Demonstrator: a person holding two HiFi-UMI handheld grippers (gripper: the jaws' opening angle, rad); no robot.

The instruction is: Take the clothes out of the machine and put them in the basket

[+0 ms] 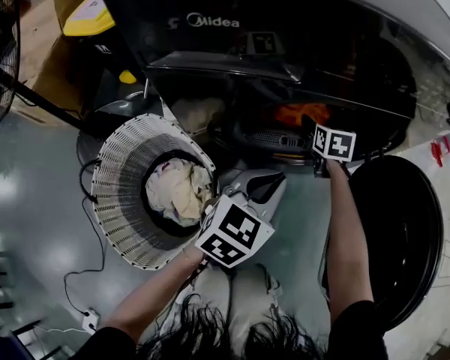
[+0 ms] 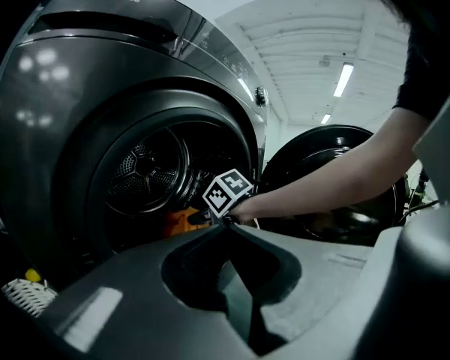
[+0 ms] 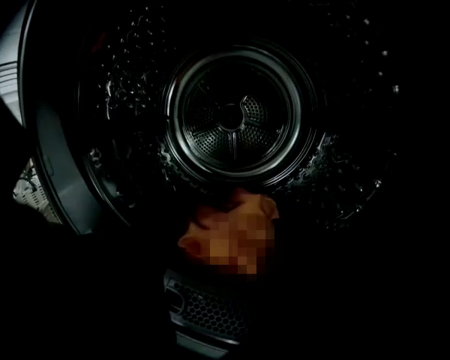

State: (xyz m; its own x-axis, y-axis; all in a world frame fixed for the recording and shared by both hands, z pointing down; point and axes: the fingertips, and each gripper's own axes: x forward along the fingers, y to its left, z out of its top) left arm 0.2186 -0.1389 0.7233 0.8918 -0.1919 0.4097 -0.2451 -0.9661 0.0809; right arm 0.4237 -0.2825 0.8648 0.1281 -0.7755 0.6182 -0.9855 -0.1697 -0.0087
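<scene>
Overhead, the head view shows the machine [image 1: 285, 36] with its door [image 1: 405, 238] swung open to the right. The white basket [image 1: 112, 178] stands on the floor just left of the opening, with pale clothes [image 1: 176, 193] bunched in its middle. An orange garment [image 1: 300, 115] lies inside the drum mouth. The left gripper [image 1: 274, 182] hangs between basket and machine, near the basket's rim. The right gripper [image 1: 315, 130] reaches into the opening, its tip close to the orange garment; whether they touch cannot be told.

Next, the left gripper view: its two grey jaws meet at their tips, with nothing between them. Beyond them is the drum [image 2: 146, 171] with the orange garment low at the front. The right gripper's marker cube [image 2: 227, 192] sits just beside the garment, with the person's forearm behind it. A bit of the basket shows at the lower left.

Last, the right gripper view is very dark and its own jaws cannot be made out, so their spread is unknown in every view. It looks straight down the drum to the back wall. The orange garment lies on the drum floor near the front, just above a mesh filter [image 3: 206, 310].
</scene>
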